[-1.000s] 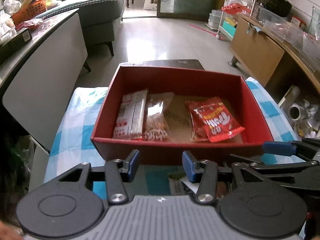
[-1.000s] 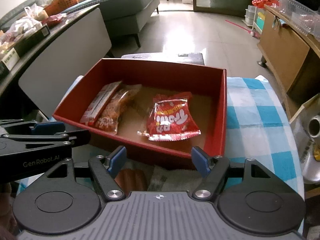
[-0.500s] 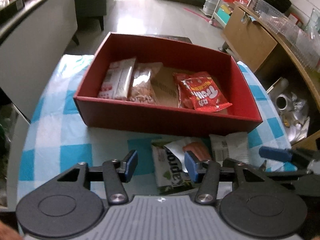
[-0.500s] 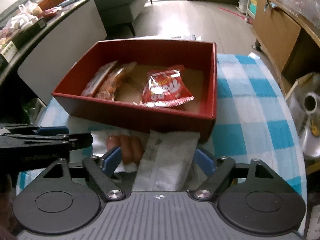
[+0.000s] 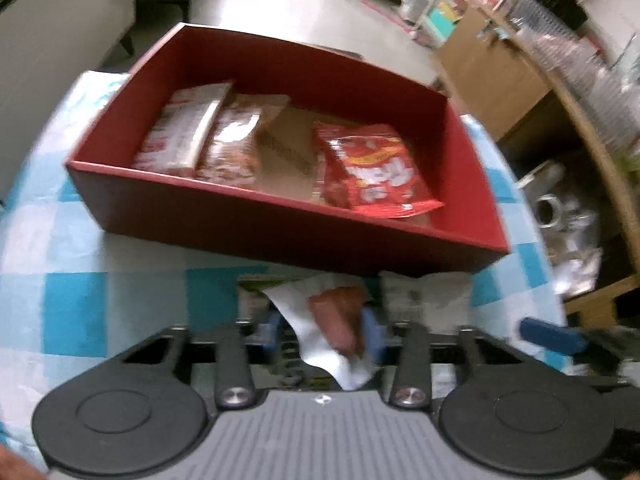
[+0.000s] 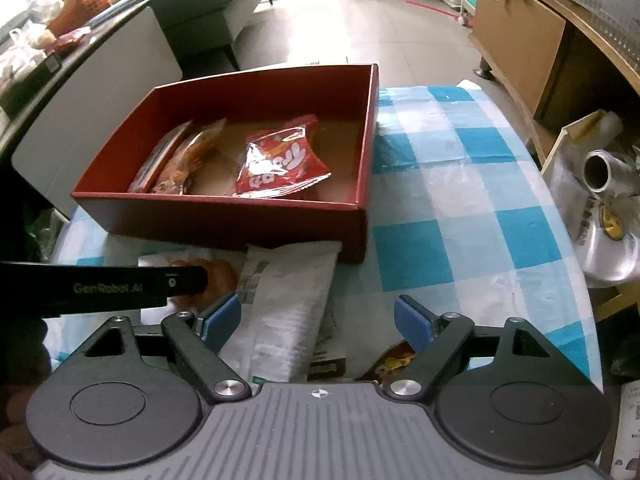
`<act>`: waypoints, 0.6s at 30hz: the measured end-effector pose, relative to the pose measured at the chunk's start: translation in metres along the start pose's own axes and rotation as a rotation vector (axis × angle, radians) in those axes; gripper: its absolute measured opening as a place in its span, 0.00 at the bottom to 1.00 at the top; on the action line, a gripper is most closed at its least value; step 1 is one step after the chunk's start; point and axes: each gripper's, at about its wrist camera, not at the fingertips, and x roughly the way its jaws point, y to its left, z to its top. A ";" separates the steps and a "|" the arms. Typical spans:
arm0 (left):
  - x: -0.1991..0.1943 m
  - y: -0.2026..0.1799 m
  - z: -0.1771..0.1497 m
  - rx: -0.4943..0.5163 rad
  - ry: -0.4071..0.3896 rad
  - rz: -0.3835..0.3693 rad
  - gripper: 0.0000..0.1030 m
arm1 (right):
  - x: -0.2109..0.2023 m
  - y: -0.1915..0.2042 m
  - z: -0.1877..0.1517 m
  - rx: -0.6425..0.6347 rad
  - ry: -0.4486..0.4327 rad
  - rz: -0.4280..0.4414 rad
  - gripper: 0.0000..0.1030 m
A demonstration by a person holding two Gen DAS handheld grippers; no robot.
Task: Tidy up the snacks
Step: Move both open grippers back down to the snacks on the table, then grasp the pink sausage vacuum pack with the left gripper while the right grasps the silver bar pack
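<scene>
A red box [image 5: 280, 236] [image 6: 224, 224] on the checked tablecloth holds a red gummy bag [image 5: 372, 172] [image 6: 280, 164] and two clear snack packs [image 5: 208, 136] [image 6: 176, 164]. In front of it lie a sausage pack [image 5: 332, 312] [image 6: 216, 276] and a white wrapper pack [image 6: 288, 304] [image 5: 428, 296]. My left gripper [image 5: 324, 334] has its fingers on both sides of the sausage pack; the view is blurred. My right gripper [image 6: 318, 322] is open over the white wrapper pack. The left gripper's finger [image 6: 120, 284] shows in the right wrist view.
The tablecloth [image 6: 460, 208] runs on to the right of the box. A wooden sideboard [image 6: 532, 40] and a bag with a metal can [image 6: 600, 176] stand to the right. A grey sofa [image 6: 208, 4] and a counter [image 6: 80, 64] are at the back left.
Both grippers have pulled back and tipped down, so the packs before the box show. The left fingers have closed in around the sausage pack.
</scene>
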 end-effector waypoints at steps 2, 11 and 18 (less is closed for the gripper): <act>0.000 0.001 0.000 -0.008 0.005 -0.008 0.25 | 0.001 -0.001 0.000 0.000 0.005 0.000 0.86; -0.024 0.014 -0.022 0.016 0.009 -0.002 0.15 | -0.002 0.002 0.000 -0.012 0.005 0.022 0.86; -0.043 0.034 -0.044 -0.022 0.033 -0.007 0.15 | 0.006 0.016 -0.005 -0.059 0.044 0.045 0.86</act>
